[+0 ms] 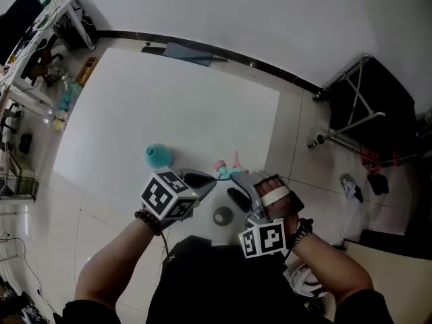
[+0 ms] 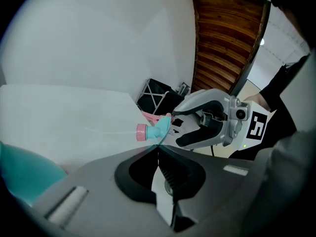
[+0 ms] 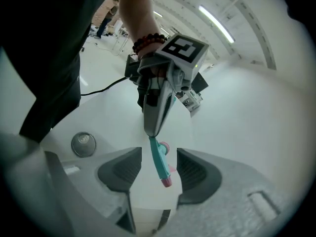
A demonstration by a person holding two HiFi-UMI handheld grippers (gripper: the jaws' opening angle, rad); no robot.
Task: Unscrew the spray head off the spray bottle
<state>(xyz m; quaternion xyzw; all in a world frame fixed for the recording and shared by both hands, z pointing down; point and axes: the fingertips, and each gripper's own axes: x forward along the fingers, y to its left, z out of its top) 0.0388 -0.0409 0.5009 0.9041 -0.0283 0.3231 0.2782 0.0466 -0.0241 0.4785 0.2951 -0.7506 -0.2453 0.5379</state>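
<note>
The teal spray bottle point(image 1: 158, 156) stands on the white table point(image 1: 169, 106) with no head on it; it also shows as a teal shape point(image 2: 19, 174) at the lower left of the left gripper view. The teal spray head point(image 1: 229, 169) with its pink nozzle hangs in the air, apart from the bottle. My left gripper point(image 1: 214, 177) is shut on the teal end of the spray head point(image 2: 155, 129). My right gripper point(image 3: 159, 172) is open. The spray head point(image 3: 159, 159) hangs between its pads without touching either.
A round metal disc point(image 1: 223, 215) lies on the tiled floor below the grippers. Cluttered shelves point(image 1: 40, 46) stand at the far left. A black folding frame point(image 1: 364, 100) stands to the right of the table. A black cable point(image 3: 106, 85) trails from the left gripper.
</note>
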